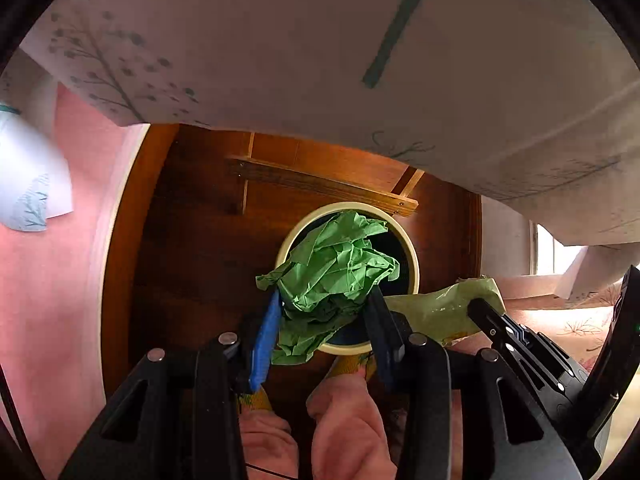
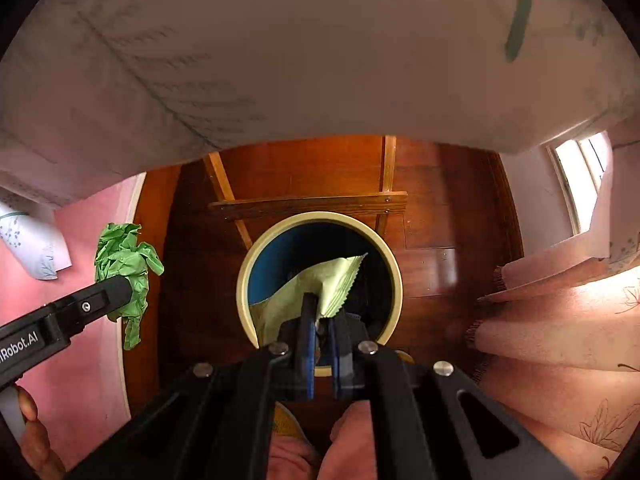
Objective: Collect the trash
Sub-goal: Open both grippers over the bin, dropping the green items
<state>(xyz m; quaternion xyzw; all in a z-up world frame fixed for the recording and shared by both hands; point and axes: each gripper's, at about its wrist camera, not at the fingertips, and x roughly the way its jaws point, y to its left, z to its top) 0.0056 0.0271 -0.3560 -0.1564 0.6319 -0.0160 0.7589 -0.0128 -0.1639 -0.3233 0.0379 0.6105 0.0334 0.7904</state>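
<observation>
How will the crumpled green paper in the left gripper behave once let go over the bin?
The crumpled green paper looks light and floppy: a loose tail droops below the fingers. It likely holds its creases and drops softly into the bin, perhaps snagging the rim.

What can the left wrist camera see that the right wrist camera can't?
Only the left wrist view shows the left gripper from behind, its blue pads squeezing the crumpled green paper. Only the right wrist view shows the right gripper pinching the pale green wrapper, the bin's blue inside, and a hand on the other tool's handle. Both show the round bin, paper, wrapper, wooden floor and white tablecloth.
</observation>
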